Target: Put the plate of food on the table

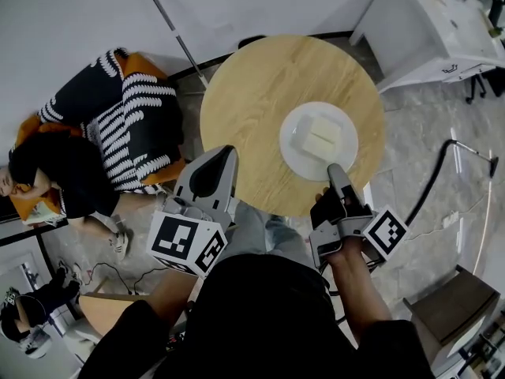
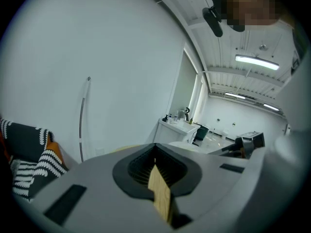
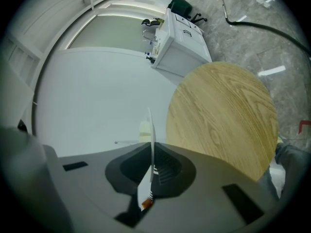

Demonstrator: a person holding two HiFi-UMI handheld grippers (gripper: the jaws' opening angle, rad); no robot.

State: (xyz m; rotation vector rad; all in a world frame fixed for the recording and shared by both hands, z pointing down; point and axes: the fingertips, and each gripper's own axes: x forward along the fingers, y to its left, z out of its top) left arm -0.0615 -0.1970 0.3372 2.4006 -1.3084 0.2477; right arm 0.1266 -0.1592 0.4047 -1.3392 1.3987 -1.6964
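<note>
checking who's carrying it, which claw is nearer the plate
Right: the right claw grips the plate's near rim; the left claw is at the table's left edge, off the plate.

White strip lights (image 2: 256, 62) on the ceiling fill the room brightly and evenly, so the round table (image 1: 260, 93) shows only faint, soft shadows. The white plate (image 1: 319, 140) looks nearly washed out, and the polished floor (image 1: 465, 180) throws back streaks of glare. Both gripper views bulge like a fish-eye and go black at the corners, and the grey bodies of the left gripper (image 2: 154, 155) and right gripper (image 3: 150, 149) blur close to the lens.
</note>
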